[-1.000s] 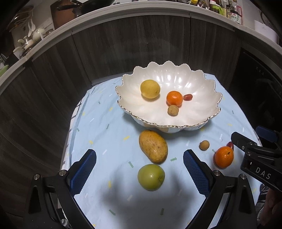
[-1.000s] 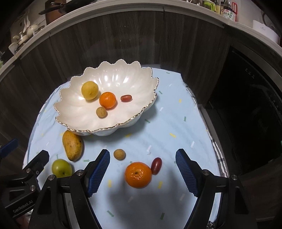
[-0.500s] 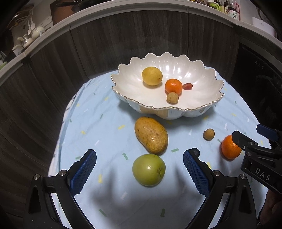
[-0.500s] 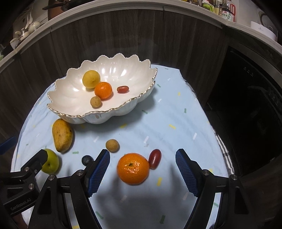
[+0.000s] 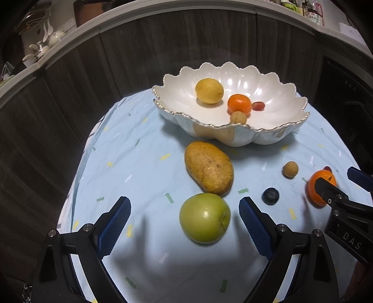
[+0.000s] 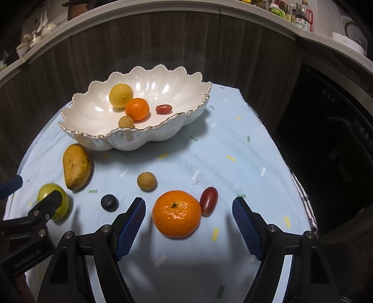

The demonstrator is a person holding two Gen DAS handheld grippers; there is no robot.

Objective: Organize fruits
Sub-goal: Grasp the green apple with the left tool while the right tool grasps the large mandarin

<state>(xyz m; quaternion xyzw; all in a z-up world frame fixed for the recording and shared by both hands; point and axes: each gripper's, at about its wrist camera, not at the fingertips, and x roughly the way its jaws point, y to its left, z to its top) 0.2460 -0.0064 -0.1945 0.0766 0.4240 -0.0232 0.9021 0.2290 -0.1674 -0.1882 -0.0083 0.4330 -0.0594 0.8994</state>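
Note:
A white scalloped bowl [image 5: 275,130] [image 6: 149,139] holds a lemon [image 5: 209,90], a mandarin [image 5: 239,103], a grape [image 5: 258,105] and a longan [image 5: 238,117]. On the blue cloth lie a mango [image 5: 209,167] [image 6: 76,166], a green apple [image 5: 204,218] [image 6: 47,194], a blueberry [image 5: 270,196] [image 6: 109,202], a longan [image 5: 290,169] [image 6: 146,181], a mandarin [image 6: 176,213] [image 5: 314,186] and a red grape [image 6: 209,201]. My left gripper [image 5: 184,221] is open with the apple between its fingers. My right gripper [image 6: 188,221] is open around the mandarin.
The blue-clothed round table [image 5: 130,163] stands against dark wood cabinet fronts [image 5: 163,51]. A dark appliance [image 6: 331,130] is on the right. The counter above holds bottles [image 6: 300,16] and teaware [image 5: 42,44].
Both grippers have come down and forward. The apple now lies between the left fingers and the mandarin between the right fingers. A blueberry has come into view.

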